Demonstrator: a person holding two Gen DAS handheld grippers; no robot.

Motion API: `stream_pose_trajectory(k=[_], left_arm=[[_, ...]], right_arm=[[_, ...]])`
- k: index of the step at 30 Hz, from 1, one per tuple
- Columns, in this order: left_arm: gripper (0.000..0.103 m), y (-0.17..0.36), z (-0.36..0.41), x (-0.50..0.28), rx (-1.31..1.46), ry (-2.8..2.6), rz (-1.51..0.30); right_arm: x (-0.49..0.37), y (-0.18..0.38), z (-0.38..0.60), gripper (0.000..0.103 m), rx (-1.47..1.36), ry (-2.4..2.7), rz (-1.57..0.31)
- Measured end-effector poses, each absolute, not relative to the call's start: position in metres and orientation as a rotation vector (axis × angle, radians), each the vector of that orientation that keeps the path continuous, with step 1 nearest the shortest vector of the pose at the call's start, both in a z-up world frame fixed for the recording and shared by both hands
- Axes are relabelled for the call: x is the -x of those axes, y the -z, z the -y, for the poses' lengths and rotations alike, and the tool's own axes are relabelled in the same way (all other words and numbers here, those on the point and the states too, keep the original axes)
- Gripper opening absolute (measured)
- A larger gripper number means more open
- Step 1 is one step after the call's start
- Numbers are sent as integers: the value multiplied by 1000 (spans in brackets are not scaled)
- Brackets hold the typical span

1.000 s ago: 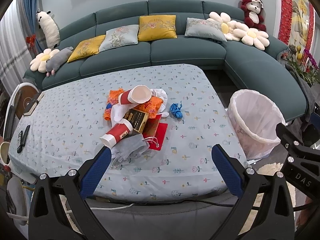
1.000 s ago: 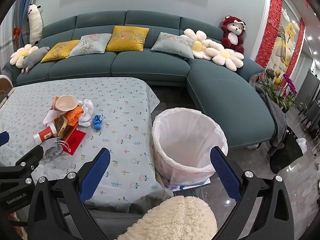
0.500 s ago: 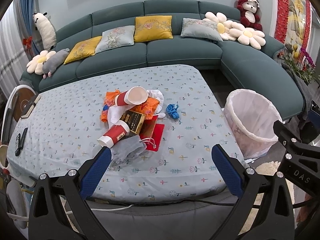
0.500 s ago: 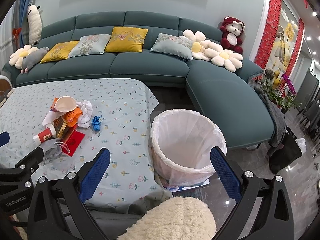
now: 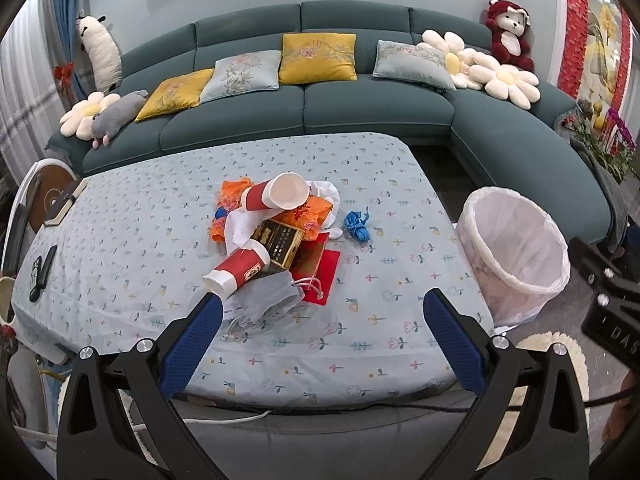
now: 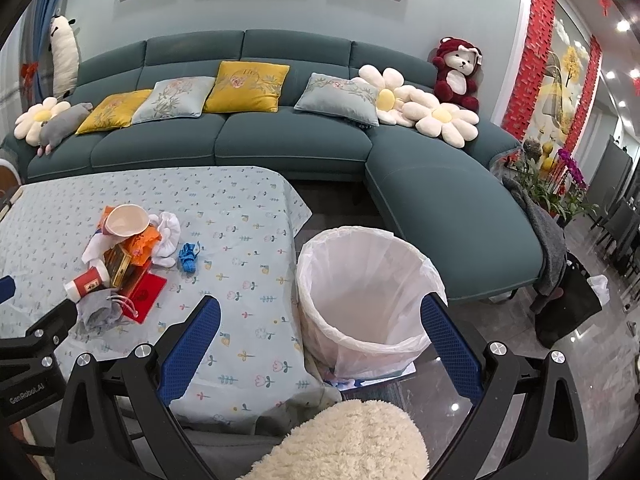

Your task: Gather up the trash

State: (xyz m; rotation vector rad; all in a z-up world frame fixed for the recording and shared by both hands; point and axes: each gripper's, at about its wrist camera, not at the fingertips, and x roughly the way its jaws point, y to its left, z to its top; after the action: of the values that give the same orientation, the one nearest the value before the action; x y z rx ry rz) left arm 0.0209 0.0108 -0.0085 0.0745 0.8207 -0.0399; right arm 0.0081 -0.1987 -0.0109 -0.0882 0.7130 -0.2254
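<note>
Gaping wide, both grippers (image 5: 318,312) (image 6: 320,316) empty; grey pouch (image 5: 268,300) partly hidden behind left finger (image 5: 192,340).

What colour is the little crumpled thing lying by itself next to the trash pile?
Blue. The crumpled blue scrap shows best in the left wrist view.

Left gripper (image 5: 320,316) pulls up and back from the table (image 5: 120,248), trash pile (image 5: 276,240) sliding lower in view.

Heaped mid-counter (image 5: 152,216): two cups (image 5: 280,196) on their sides, box (image 5: 278,240), wrappers. Just right of heap, a knotted scrap (image 5: 357,227). Beside counter's right edge, on floor, lined bin (image 6: 366,300). Behind all, sofa (image 5: 304,120).
</note>
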Motion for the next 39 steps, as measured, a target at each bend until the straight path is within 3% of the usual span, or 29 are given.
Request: stream_pose_trajectory(k=[18,39], left_arm=[[96,32,-88,-32,3,-37,-851],[95,36,-54,-56,-37,64,-861]], right_arm=[[-33,20,160,96,99,160,-734],[-55,26,163,96,113,189,-765]])
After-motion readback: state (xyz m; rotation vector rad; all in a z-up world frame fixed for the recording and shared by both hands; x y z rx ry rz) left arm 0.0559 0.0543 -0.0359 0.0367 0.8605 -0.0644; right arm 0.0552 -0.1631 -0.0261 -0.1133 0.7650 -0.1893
